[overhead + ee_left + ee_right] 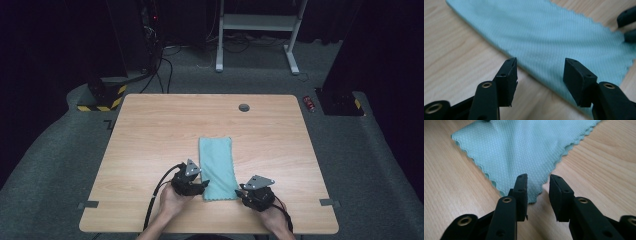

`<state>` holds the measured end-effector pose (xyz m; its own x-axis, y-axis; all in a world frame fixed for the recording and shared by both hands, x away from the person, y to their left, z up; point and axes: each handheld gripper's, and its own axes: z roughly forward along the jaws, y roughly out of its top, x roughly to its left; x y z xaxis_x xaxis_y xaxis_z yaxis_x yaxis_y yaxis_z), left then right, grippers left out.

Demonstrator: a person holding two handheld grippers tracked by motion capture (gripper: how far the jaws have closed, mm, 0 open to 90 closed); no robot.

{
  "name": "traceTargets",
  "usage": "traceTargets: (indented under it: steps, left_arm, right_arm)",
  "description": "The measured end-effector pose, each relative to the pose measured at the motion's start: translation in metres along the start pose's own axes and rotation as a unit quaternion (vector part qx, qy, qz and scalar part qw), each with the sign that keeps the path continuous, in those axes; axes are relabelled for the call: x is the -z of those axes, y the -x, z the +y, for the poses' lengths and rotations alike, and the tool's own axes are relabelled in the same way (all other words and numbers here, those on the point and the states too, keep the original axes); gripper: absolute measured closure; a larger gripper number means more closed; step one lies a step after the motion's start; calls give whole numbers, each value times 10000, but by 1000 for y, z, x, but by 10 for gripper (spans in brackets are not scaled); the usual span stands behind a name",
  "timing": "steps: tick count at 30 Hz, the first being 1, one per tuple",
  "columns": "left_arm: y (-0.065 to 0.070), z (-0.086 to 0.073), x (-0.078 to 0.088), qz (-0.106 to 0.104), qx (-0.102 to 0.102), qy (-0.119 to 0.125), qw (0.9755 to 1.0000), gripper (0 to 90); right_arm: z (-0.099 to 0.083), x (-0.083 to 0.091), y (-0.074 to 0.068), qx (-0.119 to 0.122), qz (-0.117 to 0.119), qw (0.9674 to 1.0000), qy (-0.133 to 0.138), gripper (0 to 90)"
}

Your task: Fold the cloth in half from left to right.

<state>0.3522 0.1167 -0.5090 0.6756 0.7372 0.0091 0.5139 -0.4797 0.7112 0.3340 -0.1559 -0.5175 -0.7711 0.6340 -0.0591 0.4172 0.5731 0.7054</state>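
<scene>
Scene: a folded, pale teal waffle-weave microfibre cloth with scalloped edges lies flat on the light wood-grain table | Grippers: left gripper spread at the cloth's near-left edge; right gripper parted, nothing pinched, at its near-right corner | Risk: thin fabric may slip the smooth jaws, unfolding.

Light wood-grain desk with rounded corners, seen from above. A round grey grommet sits in its surface toward 12 o'clock, near the far edge. A pale teal cloth lies flat as a long folded strip just toward 6 o'clock of centre, its scalloped short edge nearest the front. Two grey tape tabs mark the front corners at 7 and 5 o'clock.
</scene>
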Motion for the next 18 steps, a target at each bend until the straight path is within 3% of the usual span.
traceTargets:
  steps: [6, 12, 16, 18]
  left_arm:
    - [4, -12, 9, 13, 26, -55, 10000, 466]
    - [9, -13, 13, -151, 107, -2, 9998, 452]
    - [12, -13, 10, -78, 0, -75, 9999, 442]
    - [15, -13, 9, 72, -115, -162, 9998, 436]
  right_arm:
    - [-1, 5, 3, -50, -2, 10000, 65, 670]
    - [5, -2, 1, -50, 14, 9999, 87, 653]
    - [7, -5, 0, -48, 16, 9999, 91, 652]
    - [8, -6, 0, -52, 26, 9999, 95, 649]
